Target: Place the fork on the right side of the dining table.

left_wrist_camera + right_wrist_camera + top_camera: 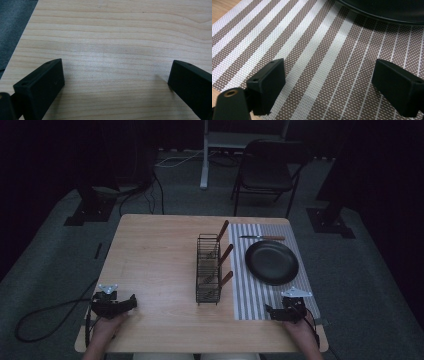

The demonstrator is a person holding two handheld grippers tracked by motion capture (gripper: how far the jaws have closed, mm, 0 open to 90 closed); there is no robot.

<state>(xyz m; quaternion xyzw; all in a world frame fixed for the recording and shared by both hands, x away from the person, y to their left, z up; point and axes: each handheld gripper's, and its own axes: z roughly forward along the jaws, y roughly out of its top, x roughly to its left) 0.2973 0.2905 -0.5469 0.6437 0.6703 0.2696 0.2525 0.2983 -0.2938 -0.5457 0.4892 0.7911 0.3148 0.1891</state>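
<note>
– On table [150,250]: where's the gear?
– Rack [208,270] centre, plate [271,262] and knife [262,238] on mat [250,295]
– Grippers?
– Left gripper [117,77], right gripper [328,77]: jaws wide apart, holding nothing

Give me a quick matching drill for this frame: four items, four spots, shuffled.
Items:
1. knife
2. plate
3. rack
4. left tongs

Spots:
A. middle of the striped mat
B. bare wood, near left corner of the table
C. far end of the mat, beyond the plate
D. on wood, just left of the mat

Pairs: 1-C, 2-A, 3-D, 4-B
</note>
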